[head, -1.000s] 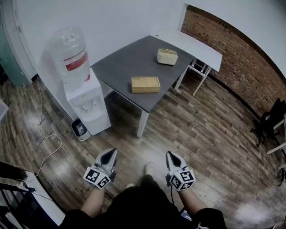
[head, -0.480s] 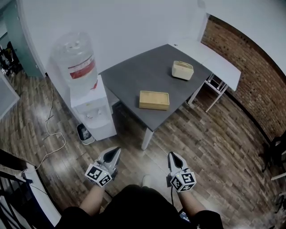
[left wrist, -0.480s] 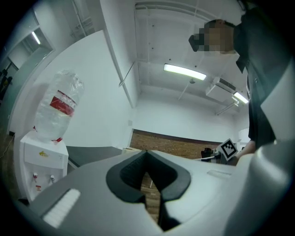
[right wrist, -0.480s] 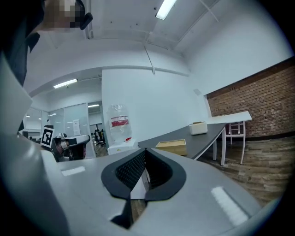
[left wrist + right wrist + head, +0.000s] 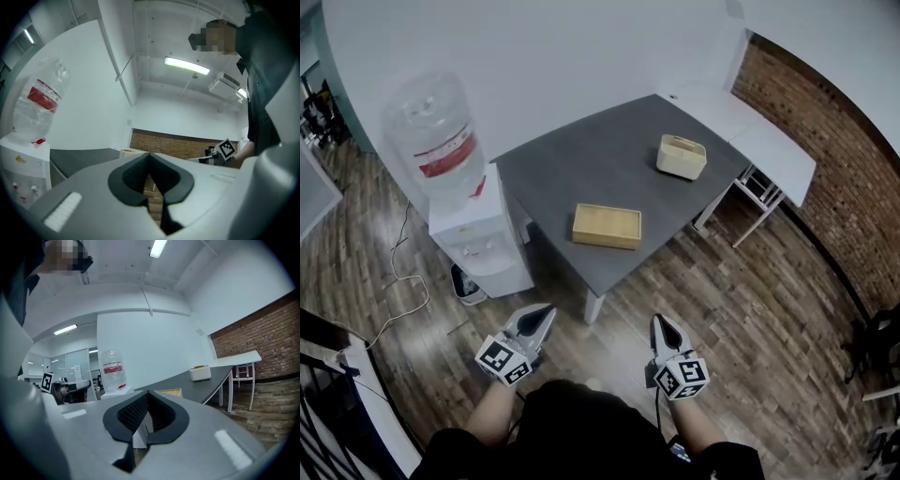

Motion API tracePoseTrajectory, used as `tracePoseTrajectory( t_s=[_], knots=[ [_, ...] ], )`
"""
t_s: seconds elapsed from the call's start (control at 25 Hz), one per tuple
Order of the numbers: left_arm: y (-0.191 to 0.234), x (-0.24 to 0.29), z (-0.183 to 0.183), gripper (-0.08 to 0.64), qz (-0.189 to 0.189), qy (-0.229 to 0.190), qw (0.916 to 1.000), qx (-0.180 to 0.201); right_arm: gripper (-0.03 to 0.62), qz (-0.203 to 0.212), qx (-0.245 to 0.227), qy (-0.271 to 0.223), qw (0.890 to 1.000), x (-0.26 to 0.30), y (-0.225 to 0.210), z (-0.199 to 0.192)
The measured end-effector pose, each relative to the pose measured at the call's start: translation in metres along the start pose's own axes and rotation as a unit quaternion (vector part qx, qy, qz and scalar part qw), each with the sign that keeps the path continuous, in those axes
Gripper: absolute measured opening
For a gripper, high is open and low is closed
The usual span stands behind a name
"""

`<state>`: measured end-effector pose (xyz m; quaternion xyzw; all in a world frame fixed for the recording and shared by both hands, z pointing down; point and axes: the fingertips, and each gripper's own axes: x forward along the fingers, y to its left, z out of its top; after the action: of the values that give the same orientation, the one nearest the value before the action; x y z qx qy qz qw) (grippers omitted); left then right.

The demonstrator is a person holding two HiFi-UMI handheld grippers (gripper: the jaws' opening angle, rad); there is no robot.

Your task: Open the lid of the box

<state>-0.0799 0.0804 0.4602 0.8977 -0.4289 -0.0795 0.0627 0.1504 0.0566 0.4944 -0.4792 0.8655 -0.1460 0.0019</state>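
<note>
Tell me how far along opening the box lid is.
Done: nothing; the flat light-wood box lies closed on the dark grey table. In hand: nothing; the left gripper and right gripper are both shut and empty, over the wooden floor, short of the table. Left: reach the box, grip its lid, lift it.

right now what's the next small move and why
Probably step closer to the grey table, bringing both tools up over its near edge. The left tool and right tool are shut, empty, and hang over the wood floor, well short of the table. The flat wooden box lies near that edge and the cream box farther back, both likely out of reach from here.
</note>
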Motion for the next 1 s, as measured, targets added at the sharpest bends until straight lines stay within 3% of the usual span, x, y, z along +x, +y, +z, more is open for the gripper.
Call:
tracePoseTrajectory(
  t_s=[0.32,0.8,1.0],
  knots=[
    [0.013,0.031,-0.008,0.000,-0.007,0.020,0.9996,0.018,0.003,0.003,0.008,0.006,1.000,0.029,-0.025,0.002],
    [0.085,0.107,0.012,0.000,-0.028,-0.007,0.9993,0.025,0.003,-0.019,-0.014,-0.012,1.000,0.102,-0.056,0.033],
    [0.118,0.129,0.021,0.002,-0.022,-0.022,0.9995,0.006,0.003,-0.021,-0.021,-0.009,1.000,0.131,-0.057,0.038]
  ],
)
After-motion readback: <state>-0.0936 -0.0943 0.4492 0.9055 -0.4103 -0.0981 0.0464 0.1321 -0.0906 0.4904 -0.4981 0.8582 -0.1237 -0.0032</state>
